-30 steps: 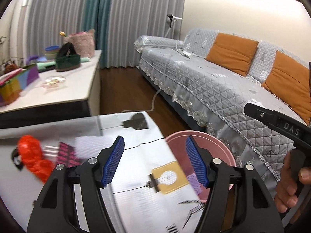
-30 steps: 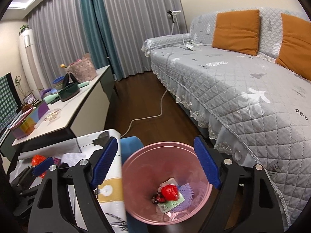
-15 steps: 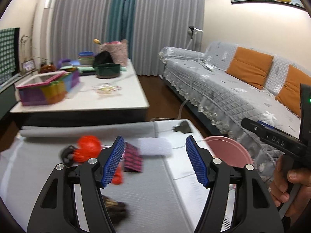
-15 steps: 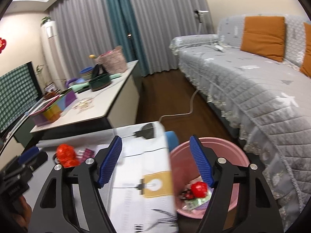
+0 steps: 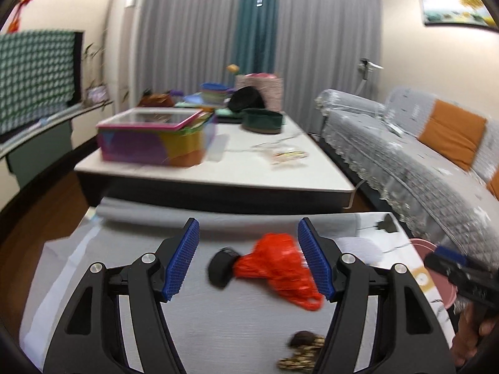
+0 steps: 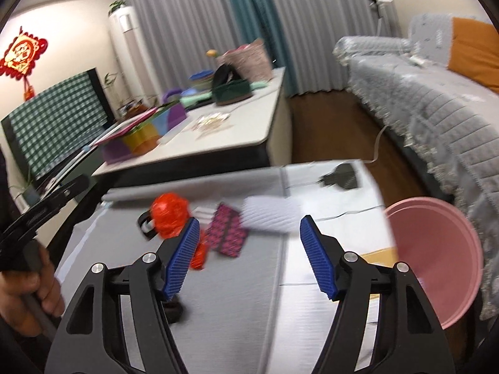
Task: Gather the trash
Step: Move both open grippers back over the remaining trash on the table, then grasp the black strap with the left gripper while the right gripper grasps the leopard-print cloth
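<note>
No writing is legible. The red bag [image 5: 277, 268] lies slantwise on the surface [image 5: 218, 327]; both hand-held grippers are released, the right [image 6: 249, 257] just narrowing, the left [image 5: 248, 257] empty.

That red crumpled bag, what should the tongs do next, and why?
Probably ease the left tongs forward and down over the red crumpled bag, then close. They're open and empty, and the bag lies on the grey mat, nearly between the pads, not yet gripped.

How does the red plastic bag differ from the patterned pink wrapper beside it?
The red plastic bag is crumpled and bulky; the patterned pink wrapper lies flat. The bag is plain red; the wrapper is dark with pink print. Both lie loose on the grey table cover, outside the pink bin.
</note>
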A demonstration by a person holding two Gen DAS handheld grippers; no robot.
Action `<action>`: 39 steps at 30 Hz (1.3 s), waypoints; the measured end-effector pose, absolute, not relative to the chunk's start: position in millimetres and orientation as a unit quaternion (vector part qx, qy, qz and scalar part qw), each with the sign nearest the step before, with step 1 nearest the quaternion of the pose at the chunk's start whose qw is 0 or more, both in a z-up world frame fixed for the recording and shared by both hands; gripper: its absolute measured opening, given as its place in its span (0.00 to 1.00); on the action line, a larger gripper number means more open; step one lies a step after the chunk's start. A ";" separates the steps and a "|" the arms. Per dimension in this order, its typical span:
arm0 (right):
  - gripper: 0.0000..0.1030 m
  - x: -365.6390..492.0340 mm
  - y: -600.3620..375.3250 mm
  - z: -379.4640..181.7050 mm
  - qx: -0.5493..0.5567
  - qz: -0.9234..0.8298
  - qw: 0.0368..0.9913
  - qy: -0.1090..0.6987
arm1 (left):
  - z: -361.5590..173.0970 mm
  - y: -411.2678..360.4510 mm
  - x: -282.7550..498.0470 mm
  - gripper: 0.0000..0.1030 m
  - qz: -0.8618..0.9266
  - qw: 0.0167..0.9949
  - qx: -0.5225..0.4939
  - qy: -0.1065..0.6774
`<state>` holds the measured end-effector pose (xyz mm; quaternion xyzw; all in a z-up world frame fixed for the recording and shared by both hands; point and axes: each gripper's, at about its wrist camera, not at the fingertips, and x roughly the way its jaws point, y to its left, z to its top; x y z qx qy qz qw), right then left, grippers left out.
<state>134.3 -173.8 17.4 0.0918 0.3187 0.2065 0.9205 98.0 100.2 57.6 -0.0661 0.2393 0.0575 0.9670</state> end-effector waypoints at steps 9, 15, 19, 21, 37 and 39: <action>0.65 136.6 -106.7 -33.8 0.072 0.283 0.879 0.378 | 13.1 141.3 115.8 0.57 0.092 0.954 -0.093 0.271; 0.65 136.3 -76.8 -59.9 0.045 0.316 0.855 0.408 | -12.7 148.0 132.6 0.56 0.090 0.945 -0.095 0.299; 0.61 143.4 -75.0 -67.6 0.045 0.320 0.847 0.422 | -22.5 143.9 145.5 0.56 0.079 0.943 -0.094 0.311; 0.58 146.2 -75.5 -70.2 0.052 0.325 0.842 0.427 | -29.5 141.6 153.6 0.56 0.070 0.940 -0.096 0.321; 0.08 147.0 -81.2 -61.6 0.048 0.335 0.847 0.409 | -54.1 125.1 182.8 0.24 0.051 0.920 -0.088 0.377; 0.07 145.7 -83.7 -59.4 0.048 0.331 0.850 0.406 | -50.5 122.6 178.8 0.23 0.054 0.922 -0.082 0.375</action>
